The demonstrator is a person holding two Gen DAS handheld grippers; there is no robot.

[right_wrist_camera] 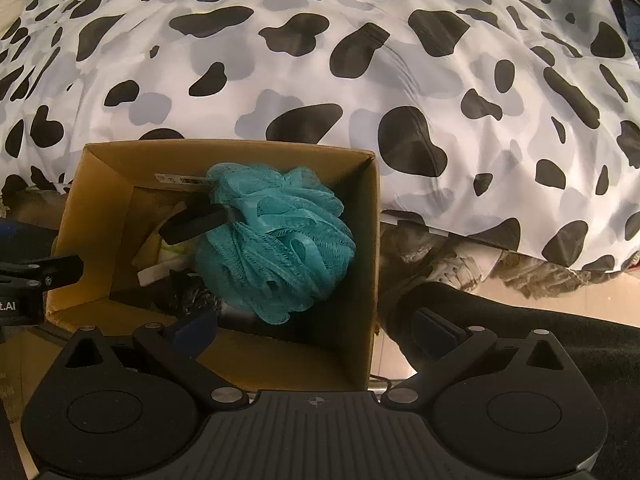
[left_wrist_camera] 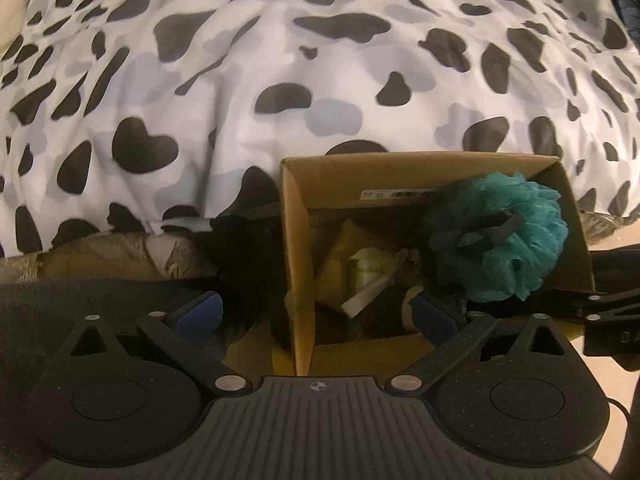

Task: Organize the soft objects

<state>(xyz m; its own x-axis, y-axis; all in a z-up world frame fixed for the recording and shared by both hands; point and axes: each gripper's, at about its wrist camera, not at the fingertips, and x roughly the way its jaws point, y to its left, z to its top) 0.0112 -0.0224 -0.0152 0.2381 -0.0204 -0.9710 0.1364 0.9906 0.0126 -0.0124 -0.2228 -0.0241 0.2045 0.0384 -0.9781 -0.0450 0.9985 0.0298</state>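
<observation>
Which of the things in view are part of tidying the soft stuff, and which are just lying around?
Part of the job:
- teal mesh bath pouf, in the box
- cardboard box
- soft items at the box bottom, too dim to identify
- left gripper and right gripper, both open

Lying about:
- cow-print duvet
- dark fabric beside the box

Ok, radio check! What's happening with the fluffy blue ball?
Both sets of jaws open, nothing held. Teal loofah sits in the cardboard box, atop other items. Nothing blocking.
</observation>
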